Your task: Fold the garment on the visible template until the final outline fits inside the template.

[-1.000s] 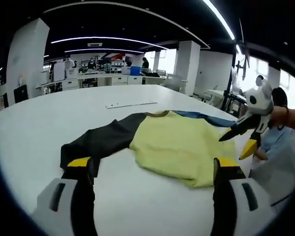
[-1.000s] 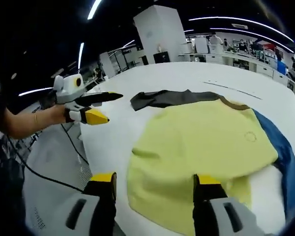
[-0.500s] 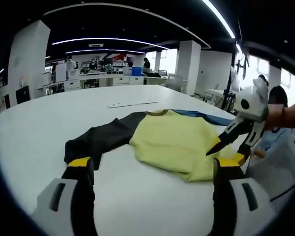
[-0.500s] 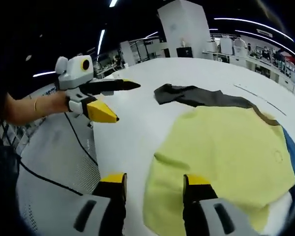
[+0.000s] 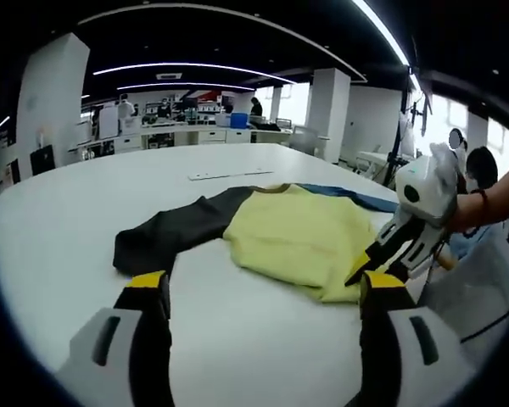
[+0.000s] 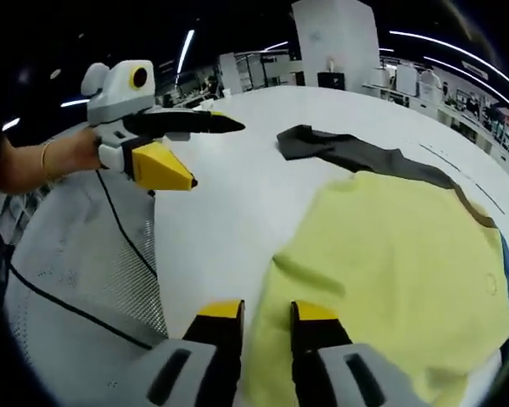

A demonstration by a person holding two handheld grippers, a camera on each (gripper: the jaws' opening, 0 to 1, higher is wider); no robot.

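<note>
garment (image 5: 297,237) lies spread on the big white table (image 5: 85,212), sitting in the middle of the left gripper view: a pale yellow body with a dark sleeve (image 5: 165,237) running off toward the left of the frame, and a strip of blue (image 5: 348,197) showing along its far edge. in the right gripper view the same yellow cloth (image 6: 390,271) takes up the lower right of the frame, its dark sleeve (image 6: 356,154) stretching to upper centre (a thin sliver of blue peeks out at the right edge).

left gripper (image 5: 259,288) rises from the bottom of its own view with its yellow-tipped jaws set wide apart and nothing between them; in the right gripper view it appears at the upper left (image 6: 195,153), held by a hand (image 6: 68,153), jaws spread, hanging over bare table well apart from the sleeve.

right gripper (image 6: 261,309) shows its jaws drawn close together at the bottom of its view, right at the near edge of the yellow cloth; whether they have cloth pinched between them i cannot tell. in the left gripper view it comes in from the right (image 5: 369,271), tips down at the yellow corner.
</note>
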